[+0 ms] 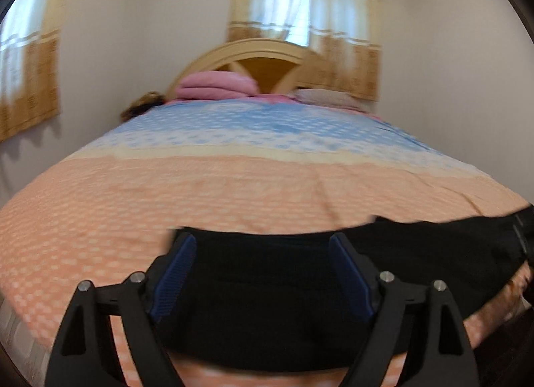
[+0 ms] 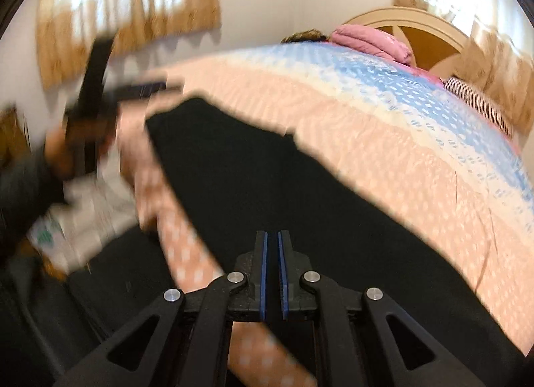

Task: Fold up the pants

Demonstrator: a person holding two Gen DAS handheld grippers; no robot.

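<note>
Left gripper [image 1: 263,253] with blue pads [image 1: 177,273] spread wide, clamping nothing, poised above the black pants [image 1: 273,290]. Pants lay flat along the near edge of the peach-and-blue bedspread [image 1: 233,186], running off to the right. Right gripper [image 2: 272,253] pressed almost together over the same dark cloth, any pinch of fabric impossible to tell.

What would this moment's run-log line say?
left gripper: open, over pants | right gripper: shut, empty | pants flat on bed
</note>
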